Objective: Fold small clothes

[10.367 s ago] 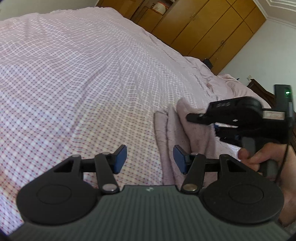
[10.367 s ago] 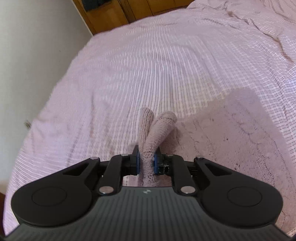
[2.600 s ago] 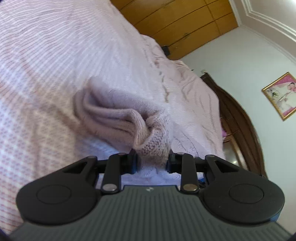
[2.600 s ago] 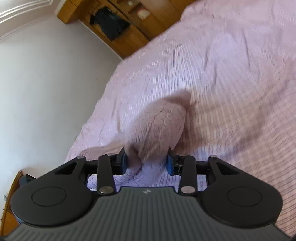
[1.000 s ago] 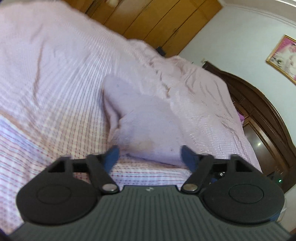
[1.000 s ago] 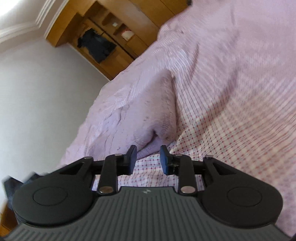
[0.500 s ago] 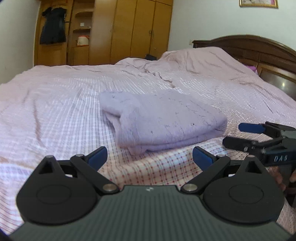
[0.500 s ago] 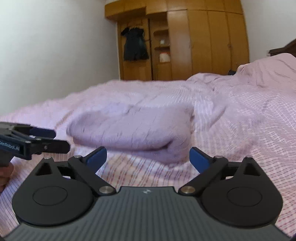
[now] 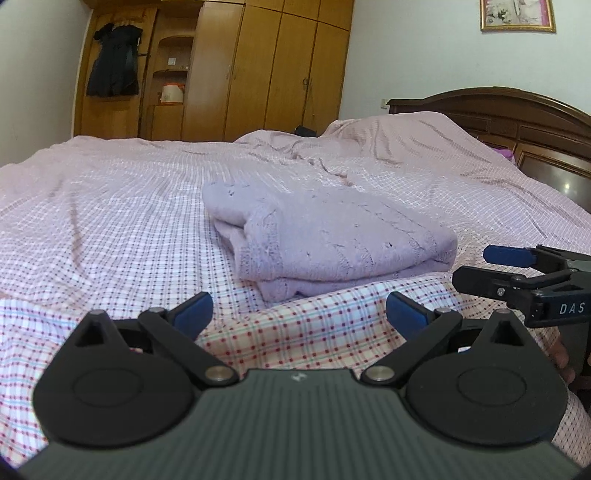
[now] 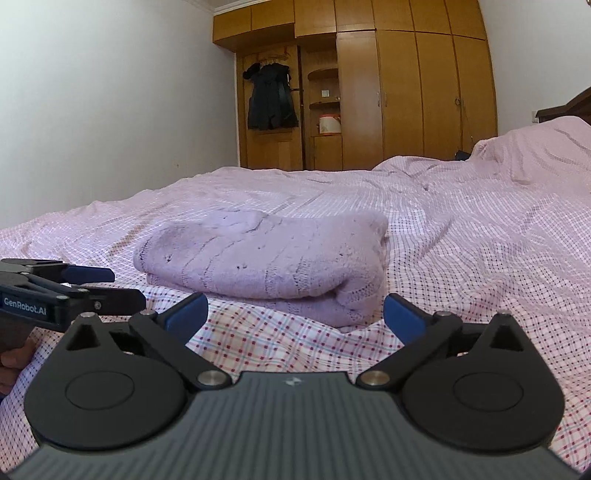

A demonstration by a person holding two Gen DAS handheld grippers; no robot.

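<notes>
Tongs come first in both views: we hold the left gripper (image 9: 299,315) and the right gripper (image 10: 293,314) low over the bed, each with its blue-tipped jaws spread wide and nothing between them. The right one's jaws are still opening a touch; the left one's have settled wide apart.

Just beyond both pairs of fingertips lies the folded lilac knitted garment (image 9: 328,240), a flat, layered bundle resting on the pink checked bedsheet (image 9: 92,229). It touches neither gripper; a strip of bare sheet separates it from the tips in each view.

From the left wrist we see the right gripper (image 9: 524,273) side-on at the right edge, level with the bundle's near edge, and beyond the bed a dark wooden headboard (image 9: 517,114) and a gold-framed picture (image 9: 517,14) on the wall. From the right wrist we instead see the left gripper (image 10: 74,284) at the left edge, with part of the hand (image 10: 13,363) under it. Both views end in the tall wooden wardrobe (image 10: 406,85) with a black garment (image 10: 271,98) hanging on it.
</notes>
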